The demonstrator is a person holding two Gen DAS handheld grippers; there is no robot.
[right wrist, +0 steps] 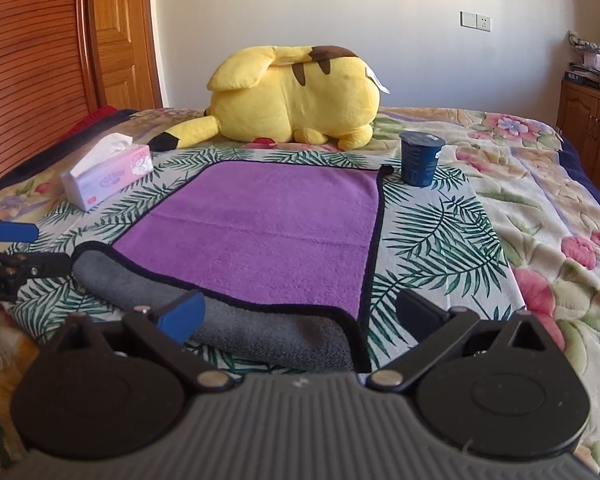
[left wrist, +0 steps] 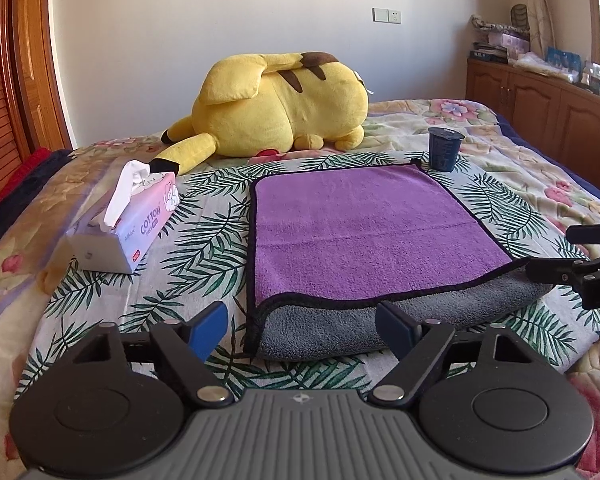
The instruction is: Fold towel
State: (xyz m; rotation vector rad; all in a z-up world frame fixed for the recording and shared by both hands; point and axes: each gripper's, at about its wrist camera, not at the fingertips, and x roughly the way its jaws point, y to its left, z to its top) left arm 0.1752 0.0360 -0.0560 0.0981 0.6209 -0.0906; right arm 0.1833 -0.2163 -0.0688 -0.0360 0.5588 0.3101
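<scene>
A purple towel with a black hem and grey underside lies flat on a leaf-print cloth on the bed; it also shows in the right wrist view. Its near edge is rolled back, so a grey band shows along the front. My left gripper is open, low over the towel's near left corner. My right gripper is open, low over the near right corner. Each gripper shows at the edge of the other's view, the right one and the left one.
A pink tissue box lies left of the towel. A dark blue cup stands by the towel's far right corner. A large yellow plush toy lies behind. Wooden cabinets stand at the right.
</scene>
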